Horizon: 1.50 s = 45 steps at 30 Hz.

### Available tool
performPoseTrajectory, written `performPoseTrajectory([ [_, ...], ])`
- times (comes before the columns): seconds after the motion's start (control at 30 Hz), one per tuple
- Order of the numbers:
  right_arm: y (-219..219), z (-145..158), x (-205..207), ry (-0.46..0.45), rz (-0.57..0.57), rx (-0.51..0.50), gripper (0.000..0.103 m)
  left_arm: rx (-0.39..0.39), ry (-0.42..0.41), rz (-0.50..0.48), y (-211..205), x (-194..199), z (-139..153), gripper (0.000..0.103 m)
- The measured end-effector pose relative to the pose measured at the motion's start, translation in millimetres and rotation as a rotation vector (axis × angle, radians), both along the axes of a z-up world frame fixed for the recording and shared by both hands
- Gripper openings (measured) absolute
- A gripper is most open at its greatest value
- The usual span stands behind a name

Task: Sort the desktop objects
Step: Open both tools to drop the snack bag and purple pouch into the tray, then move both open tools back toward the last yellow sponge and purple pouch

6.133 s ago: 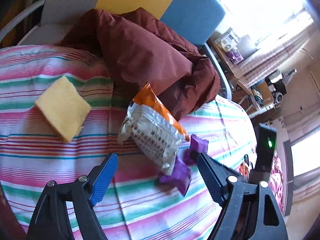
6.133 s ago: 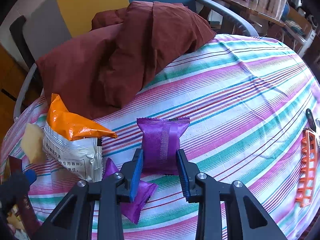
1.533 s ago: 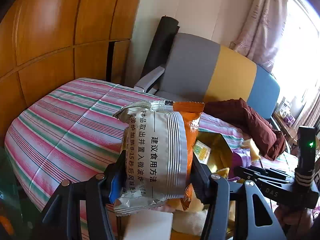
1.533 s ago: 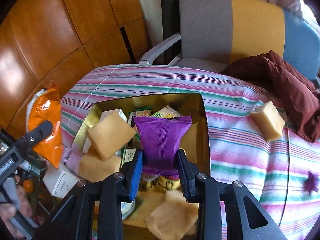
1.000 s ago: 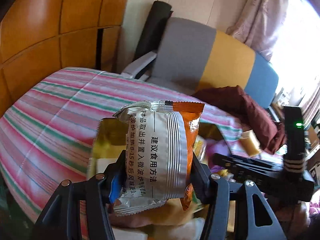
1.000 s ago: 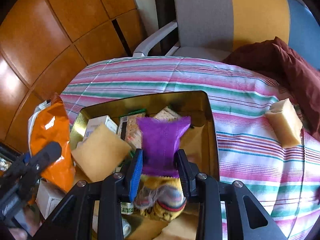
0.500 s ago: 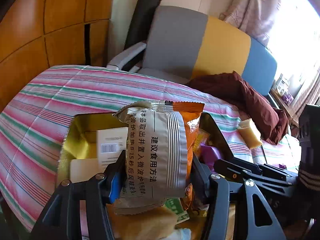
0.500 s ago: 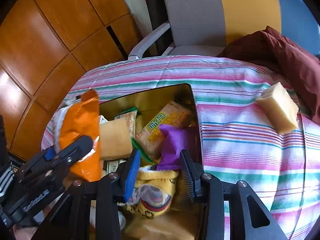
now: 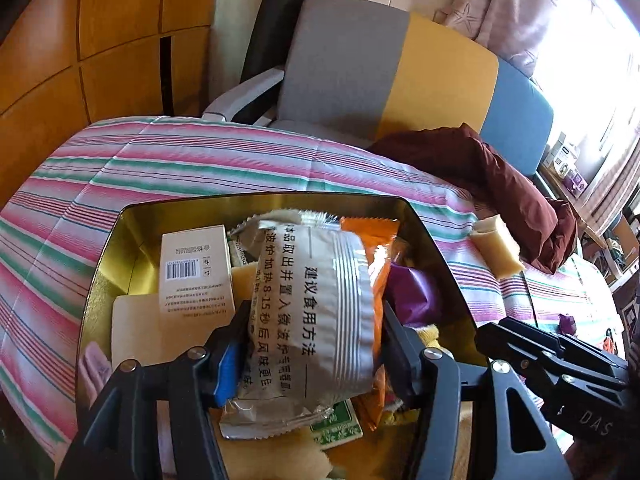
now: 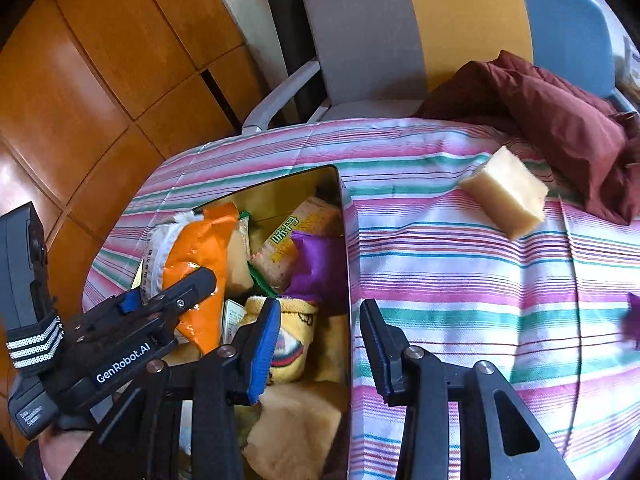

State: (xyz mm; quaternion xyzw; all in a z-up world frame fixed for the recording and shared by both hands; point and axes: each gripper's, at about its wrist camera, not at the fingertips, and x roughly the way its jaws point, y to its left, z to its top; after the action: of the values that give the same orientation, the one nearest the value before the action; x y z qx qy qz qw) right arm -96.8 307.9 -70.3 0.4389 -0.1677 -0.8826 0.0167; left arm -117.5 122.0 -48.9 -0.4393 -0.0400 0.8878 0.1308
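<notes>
My left gripper (image 9: 316, 312) is shut on an orange-and-silver snack packet (image 9: 312, 312), held upright low over the gold tin box (image 9: 260, 200). Its jaws are opening, though the pads still touch the packet's sides. From the right wrist view the same gripper (image 10: 192, 280) and packet (image 10: 200, 248) show at the tin's left side. My right gripper (image 10: 320, 305) stands open and empty above the tin's right wall (image 10: 345, 216). The purple packet (image 10: 316, 264) lies loose inside the tin, beside a biscuit pack; it also shows in the left wrist view (image 9: 412, 292).
The tin holds a white box (image 9: 196, 268), yellow sponges (image 10: 296, 424) and a yellow sock (image 10: 288, 340). A yellow sponge (image 10: 504, 196) and a small purple packet (image 10: 634, 320) lie on the striped cloth. A maroon cloth (image 10: 560, 112) and a chair (image 9: 360, 64) stand behind.
My right gripper let go of the purple packet, which dropped into the tin, and its jaws spread. My left gripper carried the snack packet over the tin and lower into it.
</notes>
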Motion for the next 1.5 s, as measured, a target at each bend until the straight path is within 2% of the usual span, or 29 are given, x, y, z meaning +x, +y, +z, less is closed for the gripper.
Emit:
performPoseTrajectory([
  [0.43, -2.0, 13.8, 28.3, 0.030, 0.011, 0.057, 0.046, -0.052, 0.149, -0.009, -1.8, 38.2, 36.3, 0.062],
  [1.1, 14.9, 18.8, 62.5, 0.027, -0.023, 0.095, 0.050, -0.032, 0.174, -0.003, -10.1, 69.3, 45.1, 0.062],
  [1.37, 8.9, 28.8, 69.8, 0.045, 0.009, 0.106, 0.051, -0.046, 0.172, -0.008, -5.3, 73.5, 45.5, 0.062],
  [1.5, 23.5, 33.7, 74.5, 0.037, -0.011, 0.126, 0.055, -0.049, 0.183, -0.032, 3.0, 74.4, 51.1, 0.062],
])
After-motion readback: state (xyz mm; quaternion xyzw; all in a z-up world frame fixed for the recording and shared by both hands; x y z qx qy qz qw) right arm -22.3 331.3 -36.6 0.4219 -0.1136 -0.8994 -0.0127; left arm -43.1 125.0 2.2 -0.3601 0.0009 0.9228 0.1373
